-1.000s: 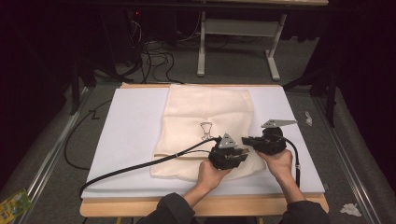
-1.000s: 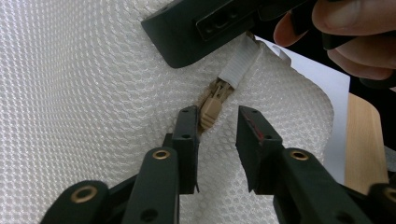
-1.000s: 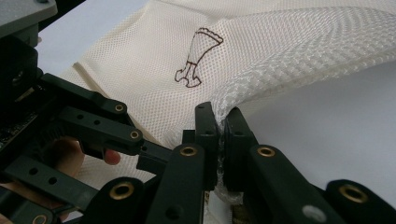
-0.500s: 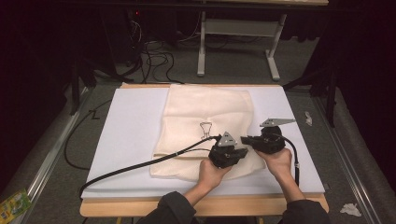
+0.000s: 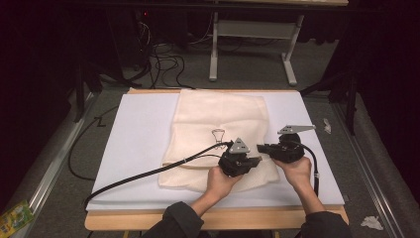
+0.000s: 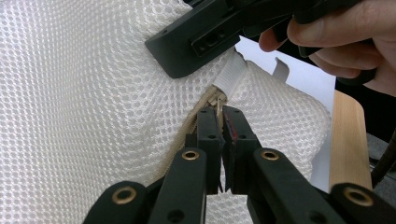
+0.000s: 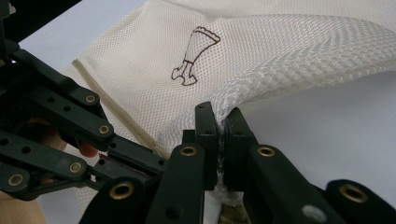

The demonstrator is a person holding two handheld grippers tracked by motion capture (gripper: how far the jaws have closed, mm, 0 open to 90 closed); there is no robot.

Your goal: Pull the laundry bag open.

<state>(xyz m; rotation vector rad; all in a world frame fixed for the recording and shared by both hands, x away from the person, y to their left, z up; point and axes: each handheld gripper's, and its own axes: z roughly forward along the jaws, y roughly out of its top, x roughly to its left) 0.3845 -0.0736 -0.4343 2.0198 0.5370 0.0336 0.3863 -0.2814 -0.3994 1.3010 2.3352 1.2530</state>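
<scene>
your mesh bag [image 5: 218, 129] lies flat on the white sheet [image 5: 133, 139] covering the table, its lower end near the front edge. your left gripper [image 6: 221, 122] has just been closing and now pinches the zipper pull [image 6: 218, 106] at the bag's near right corner. your right gripper [image 7: 221, 122] is clamped on the mesh edge just beside it, lifting a fold.

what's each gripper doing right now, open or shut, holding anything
Left gripper: just closed, shut on the zipper pull.
Right gripper: shut on the mesh bag.
</scene>
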